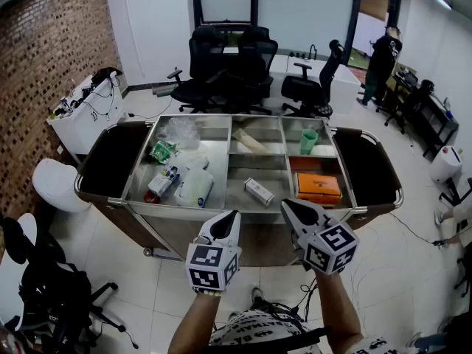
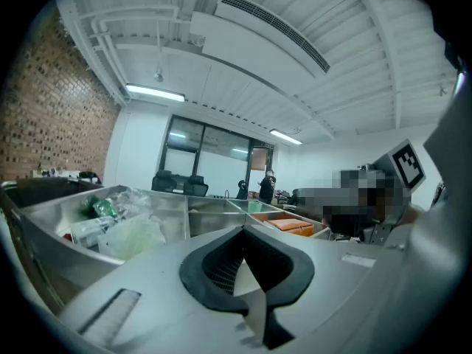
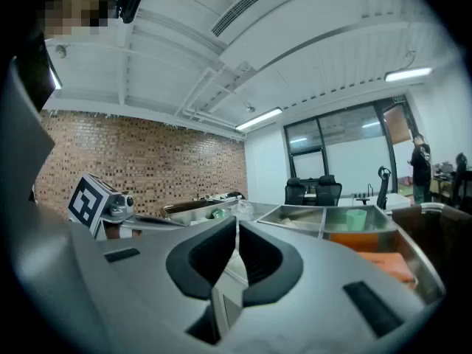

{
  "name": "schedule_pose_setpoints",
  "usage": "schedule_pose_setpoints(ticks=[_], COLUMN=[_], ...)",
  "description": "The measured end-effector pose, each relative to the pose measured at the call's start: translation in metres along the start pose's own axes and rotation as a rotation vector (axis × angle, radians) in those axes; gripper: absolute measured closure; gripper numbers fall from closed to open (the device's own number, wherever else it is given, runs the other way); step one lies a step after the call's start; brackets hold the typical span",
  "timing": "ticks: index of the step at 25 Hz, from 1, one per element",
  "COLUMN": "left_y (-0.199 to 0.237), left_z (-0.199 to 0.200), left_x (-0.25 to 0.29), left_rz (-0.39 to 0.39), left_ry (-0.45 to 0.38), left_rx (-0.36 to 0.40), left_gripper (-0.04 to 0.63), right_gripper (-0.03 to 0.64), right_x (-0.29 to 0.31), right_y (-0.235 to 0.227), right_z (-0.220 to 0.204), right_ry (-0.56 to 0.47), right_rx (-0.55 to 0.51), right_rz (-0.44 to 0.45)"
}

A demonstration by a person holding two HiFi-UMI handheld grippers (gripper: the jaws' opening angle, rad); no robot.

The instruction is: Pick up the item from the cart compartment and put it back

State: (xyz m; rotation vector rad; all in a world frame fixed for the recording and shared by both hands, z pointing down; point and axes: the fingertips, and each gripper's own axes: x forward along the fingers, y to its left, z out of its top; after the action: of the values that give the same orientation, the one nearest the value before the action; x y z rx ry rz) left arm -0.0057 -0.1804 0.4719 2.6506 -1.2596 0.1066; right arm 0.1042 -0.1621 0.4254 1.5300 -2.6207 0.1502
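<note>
A steel cart [image 1: 184, 214] with several compartments stands in front of me. In its near middle compartment lies a small white box [image 1: 259, 191]. An orange box [image 1: 318, 186] fills the near right compartment, and a green cup [image 1: 308, 140] stands behind it. The big left compartment holds a white-green bag [image 1: 195, 188], a green packet [image 1: 161, 151] and clear plastic [image 1: 181, 130]. My left gripper [image 1: 231, 217] hovers just short of the cart's near edge, shut and empty. My right gripper [image 1: 288, 206] is beside it, also shut with nothing held. In the gripper views the left gripper [image 2: 245, 231] and right gripper [image 3: 237, 223] point over the cart.
Black office chairs [image 1: 228, 65] stand behind the cart. A white stool [image 1: 51, 184] and a white cabinet [image 1: 81, 109] are at the left, a black chair [image 1: 51, 293] at the near left. A person [image 1: 382, 61] stands at the far right by a desk.
</note>
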Motion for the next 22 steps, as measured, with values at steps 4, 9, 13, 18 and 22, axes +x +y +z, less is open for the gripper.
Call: schedule_pose_setpoints(ticks=[4,9,13,18,22], left_y=[0.012,0.029,0.044,0.062,0.071], left_z=[0.032,0.064,0.082,0.103,0.112], left_x=[0.017,0.048,0.074,0.102,0.125], left_rz=[0.006,0.017,0.025,0.035,0.042], left_ry=[-0.033,-0.024,-0.007,0.019,0.052], left_rx=[0.054,0.067,0.041,0.013,-0.006], left_gripper=[0.595,0.595,0.594,0.594,0.595], right_gripper=[0.591,0.586,0.517,0.410,0.402], right_x=[0.026,0.063,0.102,0.149,0.189], right_y=[-0.015,-0.046,-0.074,-0.105,-0.131], right_z=[0.028,0.070,0.091,0.098,0.085], right_ry=[0.037,0.063,0.109,0.246,0.399], right_rx=[-0.076,-0.153,-0.121,-0.092,-0.080], right_rz=[0.025,0.011,0.042,0.065,0.068])
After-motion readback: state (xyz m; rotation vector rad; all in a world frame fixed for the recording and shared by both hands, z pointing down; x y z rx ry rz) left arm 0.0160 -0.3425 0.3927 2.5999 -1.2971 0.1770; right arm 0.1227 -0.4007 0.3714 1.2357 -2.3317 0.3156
